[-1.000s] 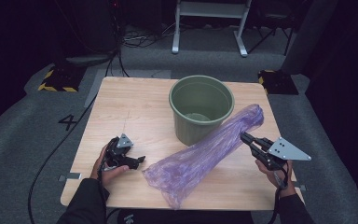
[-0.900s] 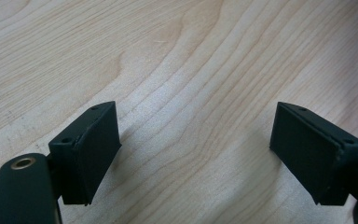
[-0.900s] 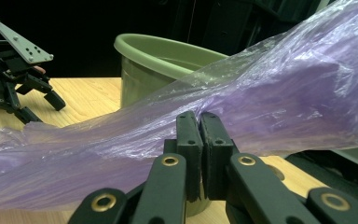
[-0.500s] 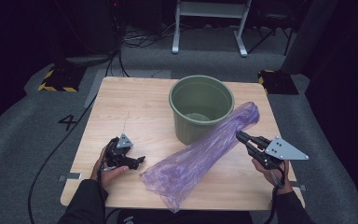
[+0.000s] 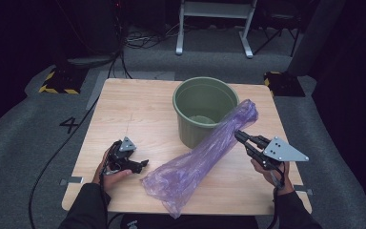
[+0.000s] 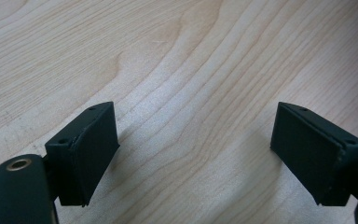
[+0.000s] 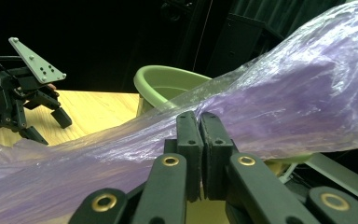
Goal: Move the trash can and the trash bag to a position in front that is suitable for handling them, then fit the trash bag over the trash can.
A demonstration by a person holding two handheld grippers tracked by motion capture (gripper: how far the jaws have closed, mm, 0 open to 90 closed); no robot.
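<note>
I'm seeing the crinkled translucent purple plastic bag hanging its near end past the wooden table's front edge, its far end covering part of the round green plastic bucket's rim. My right gripper is pinching the bag's film, jaws pressed together on it. My left gripper is sitting spread wide over bare wood, holding nothing. Open tabletop is lying left of the bucket.
</note>
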